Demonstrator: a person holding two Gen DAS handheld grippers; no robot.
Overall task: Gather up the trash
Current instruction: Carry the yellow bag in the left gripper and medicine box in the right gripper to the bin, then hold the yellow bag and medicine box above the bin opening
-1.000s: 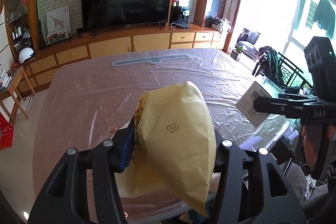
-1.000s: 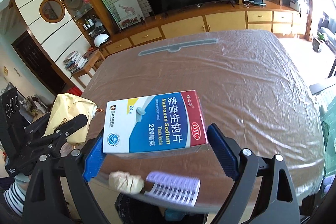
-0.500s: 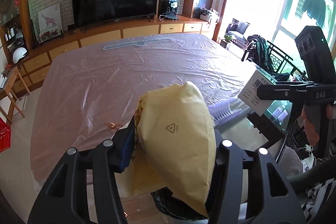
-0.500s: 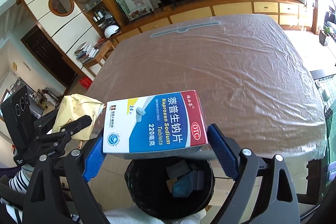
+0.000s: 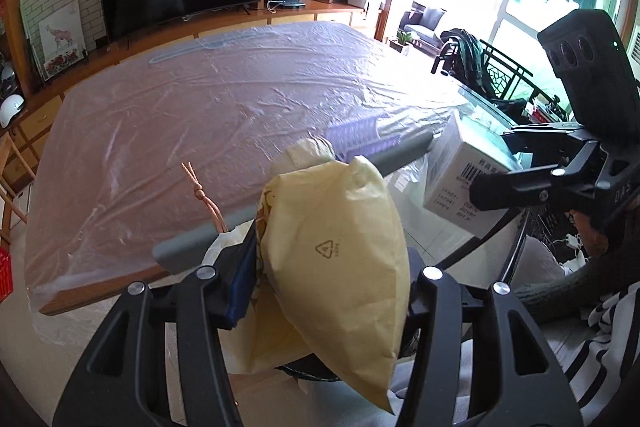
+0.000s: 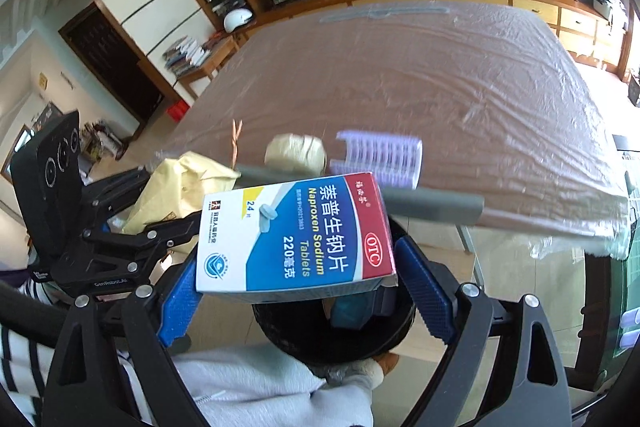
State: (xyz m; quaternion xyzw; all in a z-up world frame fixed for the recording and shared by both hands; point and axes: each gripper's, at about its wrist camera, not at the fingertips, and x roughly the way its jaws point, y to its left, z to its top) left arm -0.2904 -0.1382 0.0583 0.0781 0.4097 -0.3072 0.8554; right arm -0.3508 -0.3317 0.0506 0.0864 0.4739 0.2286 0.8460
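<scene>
Your left gripper [image 5: 328, 291] is pinching a puffy yellow paper bag [image 5: 336, 267], your right gripper [image 6: 296, 279] is clamping a blue-and-red cardboard tablet box [image 6: 296, 239], seemingly above the round black bin [image 6: 340, 339].

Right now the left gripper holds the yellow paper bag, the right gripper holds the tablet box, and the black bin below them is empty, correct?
Not quite. The left gripper does hold the yellow paper bag and the right gripper the tablet box, but the right wrist view shows the black bin already has items inside.
</scene>
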